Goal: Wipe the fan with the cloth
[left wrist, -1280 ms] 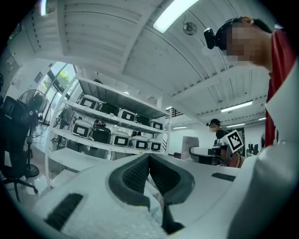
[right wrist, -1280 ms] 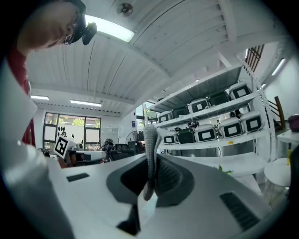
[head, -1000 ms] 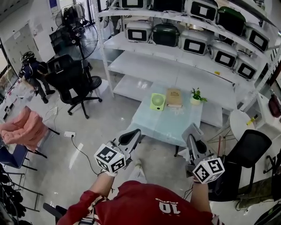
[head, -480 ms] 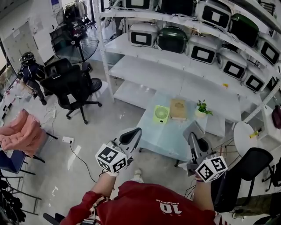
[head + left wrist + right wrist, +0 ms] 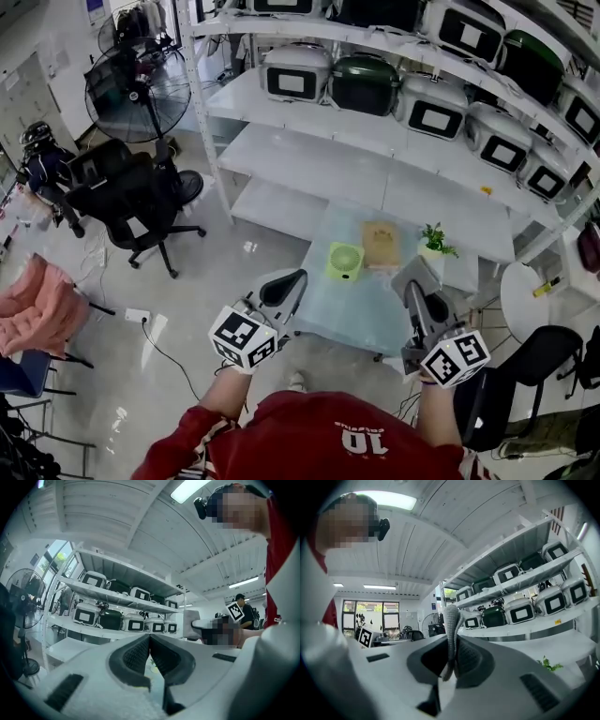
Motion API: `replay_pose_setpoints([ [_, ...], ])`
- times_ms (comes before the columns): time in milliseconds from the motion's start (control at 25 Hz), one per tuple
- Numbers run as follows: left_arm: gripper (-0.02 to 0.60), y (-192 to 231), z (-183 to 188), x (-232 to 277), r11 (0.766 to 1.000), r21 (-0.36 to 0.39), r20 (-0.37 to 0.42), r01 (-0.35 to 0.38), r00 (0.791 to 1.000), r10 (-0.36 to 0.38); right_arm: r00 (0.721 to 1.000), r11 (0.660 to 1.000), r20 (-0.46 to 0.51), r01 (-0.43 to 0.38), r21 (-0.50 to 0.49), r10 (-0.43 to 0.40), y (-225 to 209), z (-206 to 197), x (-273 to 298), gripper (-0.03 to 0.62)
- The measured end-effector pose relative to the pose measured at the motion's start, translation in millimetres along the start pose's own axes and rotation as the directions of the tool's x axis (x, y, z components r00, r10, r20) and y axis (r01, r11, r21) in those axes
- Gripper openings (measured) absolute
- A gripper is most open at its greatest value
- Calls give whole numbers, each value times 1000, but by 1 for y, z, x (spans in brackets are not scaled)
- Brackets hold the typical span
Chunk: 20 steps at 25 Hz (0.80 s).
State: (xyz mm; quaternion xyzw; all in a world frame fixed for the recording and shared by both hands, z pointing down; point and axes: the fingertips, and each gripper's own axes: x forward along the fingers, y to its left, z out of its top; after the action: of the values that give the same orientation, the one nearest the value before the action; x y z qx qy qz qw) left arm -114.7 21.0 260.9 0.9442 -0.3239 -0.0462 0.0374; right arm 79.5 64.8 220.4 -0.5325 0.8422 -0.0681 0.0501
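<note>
A small green fan stands on the far part of a pale glass table, seen in the head view. My right gripper is held over the table's near right edge, shut on a grey cloth that sticks up between its jaws. My left gripper hovers at the table's near left corner, short of the fan; its jaws are shut with nothing between them. Both grippers are well apart from the fan.
A brown box and a small potted plant stand beside the fan. White shelves with several cookers rise behind. A black office chair and a big standing fan are at left, another black chair at right.
The table and fan have drawn nearer and lower in the head view as the person steps forward. Both grippers keep their pose, the right one still shut on the cloth.
</note>
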Motion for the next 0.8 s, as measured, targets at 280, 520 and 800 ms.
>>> replay_pose_setpoints([
  [280,-9,36,-2,21,999,7,-5,46,999,-46,999,999,-2,37,20,-37,-4,-12,41,18],
  [520,-9,40,-11,36,995,-46,-14,85,996,-85,998,998,-35,46,52,-45,-12,-23,55,20],
  [800,-9,47,-18,54,997,-22,-38,75,996,-76,998,996,-53,28,82,-24,-21,-40,81,21],
])
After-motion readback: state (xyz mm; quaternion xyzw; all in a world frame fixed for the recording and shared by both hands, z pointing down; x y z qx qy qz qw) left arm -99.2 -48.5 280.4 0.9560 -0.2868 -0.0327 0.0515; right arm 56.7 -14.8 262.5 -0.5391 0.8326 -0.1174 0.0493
